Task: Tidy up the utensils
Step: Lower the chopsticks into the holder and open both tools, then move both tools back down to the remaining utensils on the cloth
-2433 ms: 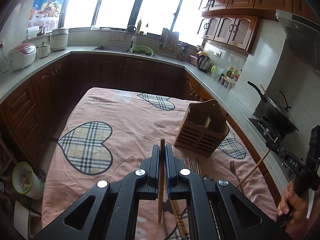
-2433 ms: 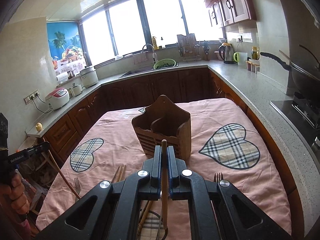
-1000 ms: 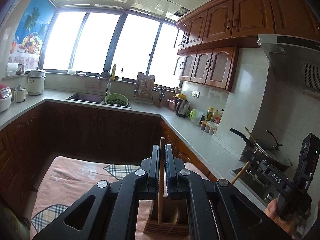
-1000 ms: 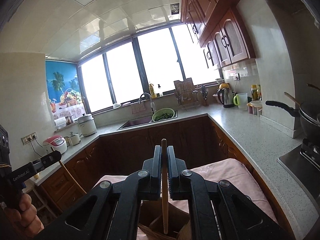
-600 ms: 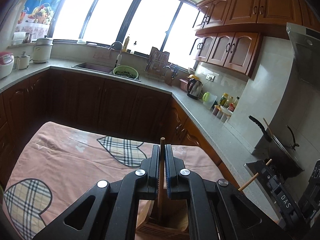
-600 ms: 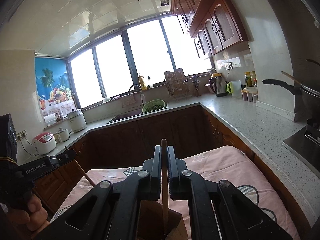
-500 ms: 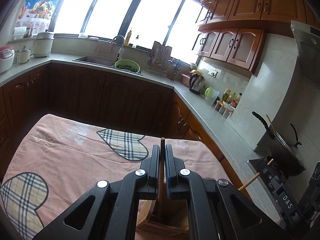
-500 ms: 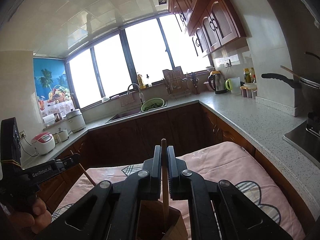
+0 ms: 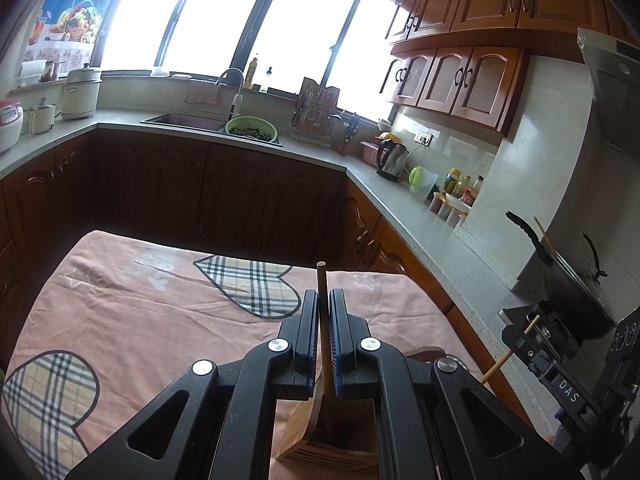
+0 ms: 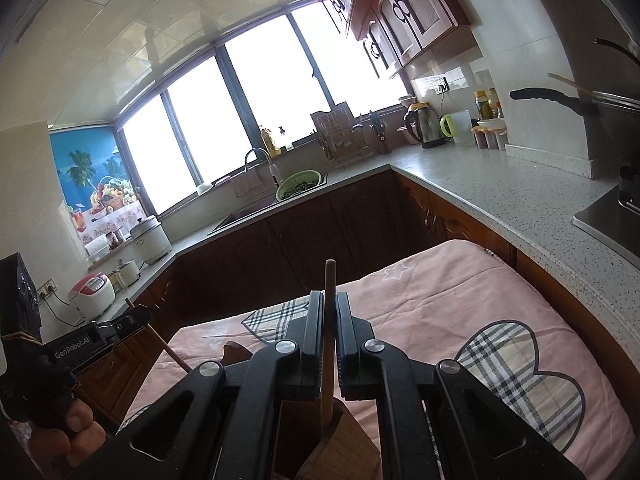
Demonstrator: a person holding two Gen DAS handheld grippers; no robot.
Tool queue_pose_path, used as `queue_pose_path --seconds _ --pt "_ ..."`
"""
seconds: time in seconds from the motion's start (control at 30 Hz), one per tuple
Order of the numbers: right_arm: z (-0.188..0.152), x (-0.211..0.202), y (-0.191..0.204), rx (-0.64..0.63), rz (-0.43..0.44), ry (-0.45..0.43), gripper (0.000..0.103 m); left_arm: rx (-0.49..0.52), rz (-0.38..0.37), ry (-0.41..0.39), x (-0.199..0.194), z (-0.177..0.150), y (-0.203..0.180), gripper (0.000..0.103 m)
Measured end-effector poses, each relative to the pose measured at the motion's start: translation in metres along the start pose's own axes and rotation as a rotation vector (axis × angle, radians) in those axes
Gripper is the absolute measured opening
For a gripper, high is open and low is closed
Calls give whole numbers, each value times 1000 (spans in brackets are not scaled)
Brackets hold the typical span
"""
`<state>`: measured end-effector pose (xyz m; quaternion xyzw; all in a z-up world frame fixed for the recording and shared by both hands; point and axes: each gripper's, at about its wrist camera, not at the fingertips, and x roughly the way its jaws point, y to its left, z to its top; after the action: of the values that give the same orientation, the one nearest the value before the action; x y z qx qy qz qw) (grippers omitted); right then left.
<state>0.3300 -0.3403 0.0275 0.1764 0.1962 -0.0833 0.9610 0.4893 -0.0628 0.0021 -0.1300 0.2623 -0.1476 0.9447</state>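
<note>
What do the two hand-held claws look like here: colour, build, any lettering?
Both are matte black plastic. The left claw has triangular cut-outs, silver pivot screws and blue-lined pads. The right claw is built the same. Seen from the other side, one body reads "GenRobot.AI", the other "DAS". No sleeves show.

holder (image 9: 332, 436) on table (image 9: 120, 320) | chopstick (image 9: 323, 320) in left gripper (image 9: 325, 344), tip in holder | second chopstick (image 10: 329, 320) in right gripper (image 10: 329, 344), tip in holder | counter (image 9: 400, 208) behind and right of table
</note>
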Motion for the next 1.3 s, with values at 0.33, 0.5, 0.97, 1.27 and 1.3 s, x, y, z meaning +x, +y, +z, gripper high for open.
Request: queue_pose_path --seconds 0.33,0.5,0.97,1.27,1.3 --pt "2 -3 -2 17 19 29 27 -7 1 8 -13 2 -2 41" --pt "2 -14 4 -1 24 0 76 -10 19 -16 -27 -4 2 70" --pt "-17 -56 16 -22 47 11 93 -31 92 -8 -110 -45 25 89" --pt "-43 -89 24 -37 57 47 94 -74 119 51 -159 -71 38 89" --pt "-46 -93 24 -33 60 55 94 -81 123 52 -163 -72 39 89"
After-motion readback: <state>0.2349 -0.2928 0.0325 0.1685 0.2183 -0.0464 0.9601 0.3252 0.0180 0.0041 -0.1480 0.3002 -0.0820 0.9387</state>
